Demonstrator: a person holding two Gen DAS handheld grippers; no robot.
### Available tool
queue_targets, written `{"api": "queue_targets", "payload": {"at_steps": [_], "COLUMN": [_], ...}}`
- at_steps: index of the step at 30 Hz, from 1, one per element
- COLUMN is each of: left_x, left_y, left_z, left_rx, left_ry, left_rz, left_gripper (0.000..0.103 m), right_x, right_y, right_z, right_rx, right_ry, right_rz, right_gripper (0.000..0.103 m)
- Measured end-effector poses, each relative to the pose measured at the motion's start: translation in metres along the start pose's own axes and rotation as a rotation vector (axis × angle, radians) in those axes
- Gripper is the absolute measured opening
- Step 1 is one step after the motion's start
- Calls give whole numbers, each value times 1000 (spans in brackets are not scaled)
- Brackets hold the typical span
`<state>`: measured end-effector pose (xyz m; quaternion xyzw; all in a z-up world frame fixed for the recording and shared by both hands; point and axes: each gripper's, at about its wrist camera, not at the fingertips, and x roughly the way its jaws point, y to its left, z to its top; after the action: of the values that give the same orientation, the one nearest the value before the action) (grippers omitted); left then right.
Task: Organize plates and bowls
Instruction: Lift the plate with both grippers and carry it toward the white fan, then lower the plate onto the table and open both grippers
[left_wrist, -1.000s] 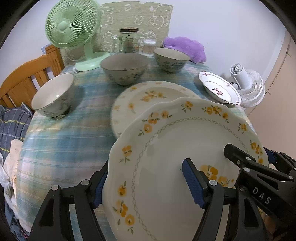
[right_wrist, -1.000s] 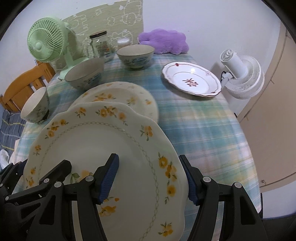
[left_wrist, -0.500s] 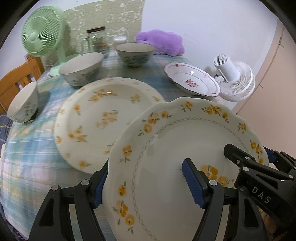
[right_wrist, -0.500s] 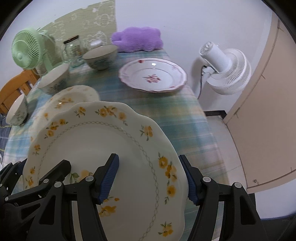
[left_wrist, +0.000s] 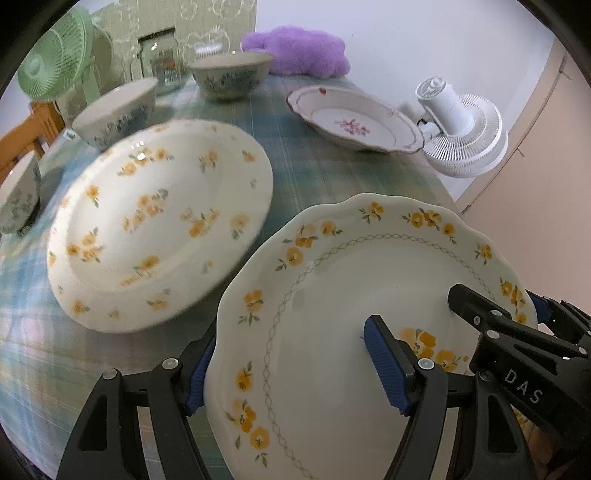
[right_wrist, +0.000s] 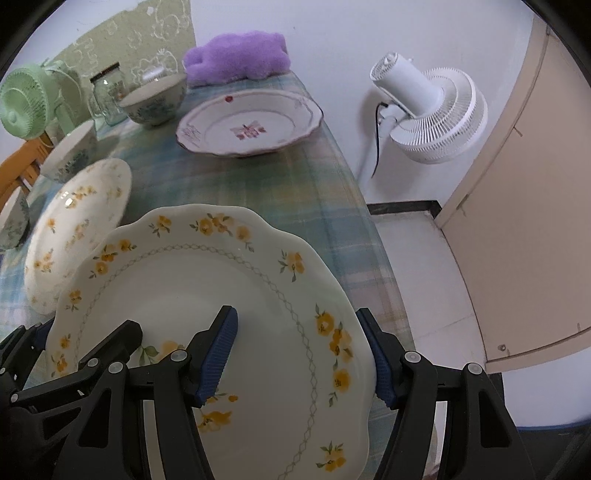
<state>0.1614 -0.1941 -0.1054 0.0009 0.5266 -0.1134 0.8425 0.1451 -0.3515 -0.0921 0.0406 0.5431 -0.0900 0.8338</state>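
You hold the scalloped plate (left_wrist: 354, 332) with both grippers, above the near part of the table (right_wrist: 280, 192). The left gripper (left_wrist: 291, 373) has its jaws clenched across the plate's left rim: one blue pad sits under the outer edge, the other presses on the upper face. The right gripper (right_wrist: 299, 354) clamps the right rim in the same way, one pad on the face, one outside the edge. In each wrist view the other gripper's black frame shows at the far side of the plate.

The scalloped plate carries yellow flowers and a diamond-chain ring. It sits tilted, its far edge raised.

On the checked tablecloth, to the plate's left, lies a larger round plate (left_wrist: 159, 225) with scattered yellow flowers. The held plate's left edge overlaps it in the views; contact cannot be determined. Farther back on the right stands a deep plate with a pink flower (right_wrist: 247, 125), well apart from both. Three patterned bowls (left_wrist: 232, 75) stand along the left and rear. Behind them are a glass jar (left_wrist: 160, 59), a green fan (left_wrist: 51, 70) and a purple plush item (right_wrist: 236, 55). A white fan (right_wrist: 436, 114) stands off the table's right side.
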Motion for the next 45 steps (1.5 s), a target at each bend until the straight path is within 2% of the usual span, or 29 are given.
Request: {"api": "queue_targets", "payload": {"at_steps": [9,12,21,25,27,36,45], "left_x": [13,15,10,8,5,-27,-58], "left_y": [0,-4,-9,-13,-11,-7,21], "left_z": [4,5,1,2,3,18,30], "left_rx": [-30,-12,26,68,70,121,129], "left_ry": [26,26,27,60,71,4,-56], "left_rz": [37,58,88,117,100,73,59], "left_gripper": [75,76,76,77,77,79,81], "right_x": [22,26,20,18,14,-20,-51], "right_y": [-3,-5,-1,-3,-6,-3,22], "right_z": [5,5,-3,-6,-7,3,7], "right_rx": [-9,3,-29,-28,-17,23,50], "right_ry": [39,45,35,47,48,-11,-54], "right_rz": [35,44,-1,4,16,14,10], "right_gripper": [68,68,67,68,68,68,68]}}
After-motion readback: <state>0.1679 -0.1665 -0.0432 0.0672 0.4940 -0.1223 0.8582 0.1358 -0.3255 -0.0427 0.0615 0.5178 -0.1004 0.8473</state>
